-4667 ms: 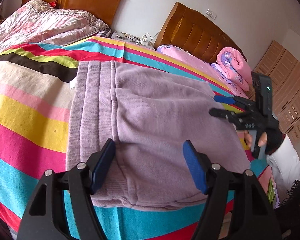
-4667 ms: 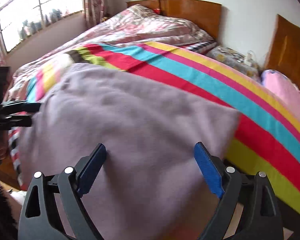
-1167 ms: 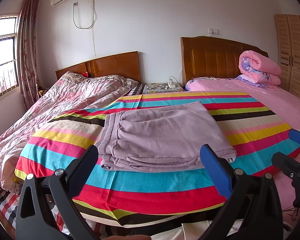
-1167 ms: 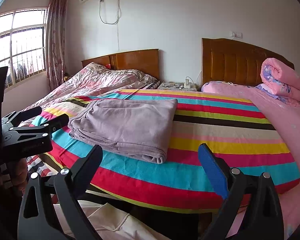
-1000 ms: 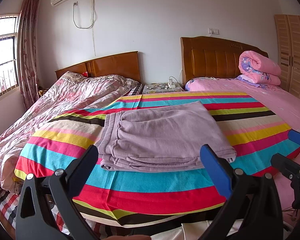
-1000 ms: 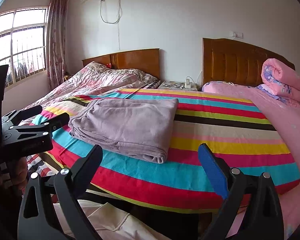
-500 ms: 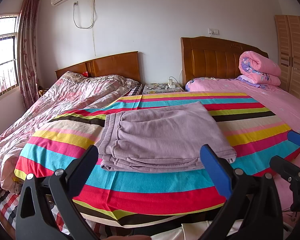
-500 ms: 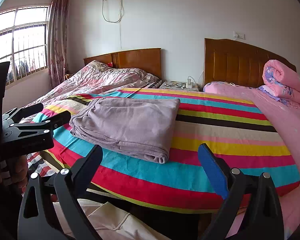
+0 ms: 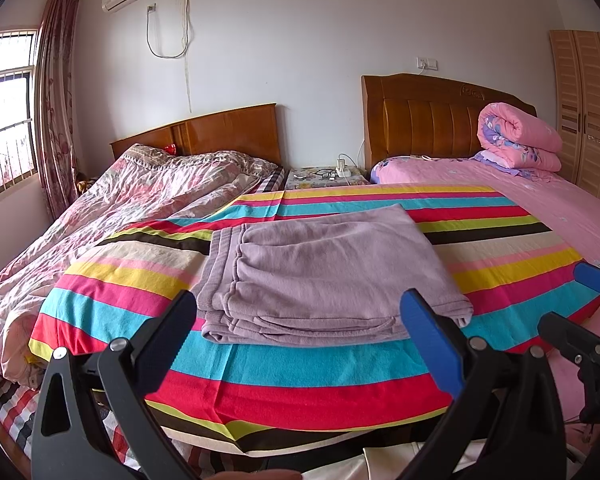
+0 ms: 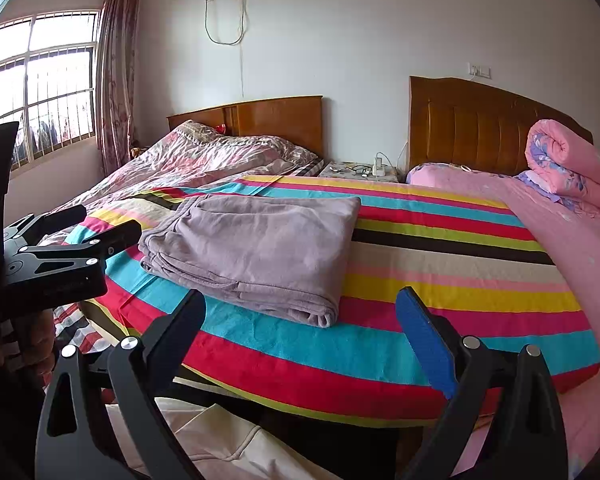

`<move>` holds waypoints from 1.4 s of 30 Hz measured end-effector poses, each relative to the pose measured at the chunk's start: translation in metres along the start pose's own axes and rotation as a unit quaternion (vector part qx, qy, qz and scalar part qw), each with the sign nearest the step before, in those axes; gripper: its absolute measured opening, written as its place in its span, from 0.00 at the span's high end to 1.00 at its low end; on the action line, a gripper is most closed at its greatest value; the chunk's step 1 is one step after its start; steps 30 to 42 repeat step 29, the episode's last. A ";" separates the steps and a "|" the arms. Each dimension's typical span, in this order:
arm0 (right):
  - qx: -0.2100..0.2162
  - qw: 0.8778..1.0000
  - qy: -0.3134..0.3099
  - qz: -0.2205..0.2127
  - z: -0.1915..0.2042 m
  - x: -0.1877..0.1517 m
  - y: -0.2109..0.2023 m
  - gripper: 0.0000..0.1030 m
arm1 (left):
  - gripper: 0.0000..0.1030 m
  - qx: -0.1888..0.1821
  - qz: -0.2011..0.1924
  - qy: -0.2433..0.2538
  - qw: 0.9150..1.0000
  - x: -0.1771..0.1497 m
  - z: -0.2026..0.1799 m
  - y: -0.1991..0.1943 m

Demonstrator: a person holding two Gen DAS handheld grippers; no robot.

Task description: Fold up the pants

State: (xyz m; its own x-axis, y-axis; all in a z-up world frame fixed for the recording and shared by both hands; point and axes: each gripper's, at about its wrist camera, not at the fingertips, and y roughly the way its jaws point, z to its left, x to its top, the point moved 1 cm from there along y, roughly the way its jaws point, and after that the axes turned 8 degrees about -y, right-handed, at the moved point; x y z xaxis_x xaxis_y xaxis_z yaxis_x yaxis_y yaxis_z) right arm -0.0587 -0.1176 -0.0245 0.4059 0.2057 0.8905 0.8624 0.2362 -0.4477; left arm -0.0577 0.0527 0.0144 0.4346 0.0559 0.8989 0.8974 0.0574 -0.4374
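Pants (image 9: 324, 272) folded on striped blanket (image 9: 300, 376), rolled quilt (image 9: 518, 138) well apart

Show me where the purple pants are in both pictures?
Left wrist view: the pants lie folded in the middle, on the striped blanket, straight ahead of the left gripper.
Right wrist view: the pants lie left of the middle, on the same blanket.
Shared landmark: the rolled pink quilt, far right in both.

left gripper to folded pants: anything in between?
Only bare striped blanket between the open left gripper and the folded pants, per the left wrist view.
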 end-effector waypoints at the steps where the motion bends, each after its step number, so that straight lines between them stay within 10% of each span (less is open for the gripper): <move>1: 0.000 1.000 0.000 0.000 0.000 0.000 0.000 0.10 | 0.01 0.000 0.000 0.000 1.000 0.000 0.000 0.000; 42: 0.009 1.000 0.003 0.008 -0.003 -0.004 0.006 0.10 | 0.01 -0.002 0.021 -0.002 1.000 -0.005 0.003 0.007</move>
